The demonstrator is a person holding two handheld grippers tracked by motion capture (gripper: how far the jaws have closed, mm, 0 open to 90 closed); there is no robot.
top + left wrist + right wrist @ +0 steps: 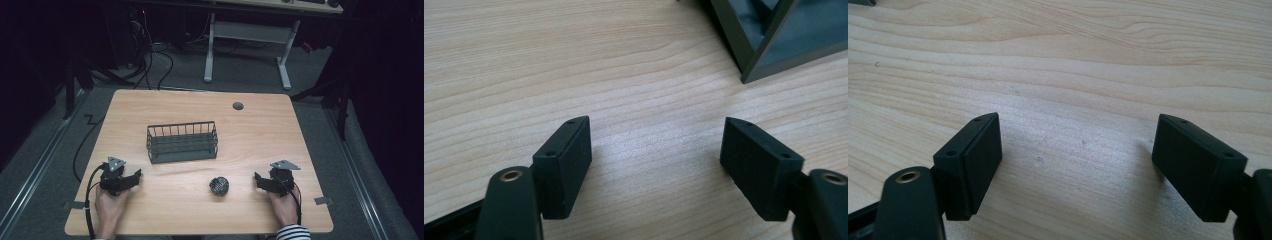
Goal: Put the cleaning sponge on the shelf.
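Note:
A dark wire basket (182,142) stands at the middle of the wooden table (260,130), and its corner (769,45) shows at the top right of the left gripper view. A small dark ball (219,186) lies on the table in front of the basket, to the right. My left gripper (134,178) rests near the front left edge with its jaws wide apart (655,130) over bare wood. My right gripper (260,181) sits near the front right, right of the ball, open (1078,125) with nothing between its fingers.
A round grey grommet (238,106) sits in the tabletop at the back right. Behind the table stand a white desk frame (247,47) and cables on the floor (150,65). A cable (87,200) trails off the table's left front.

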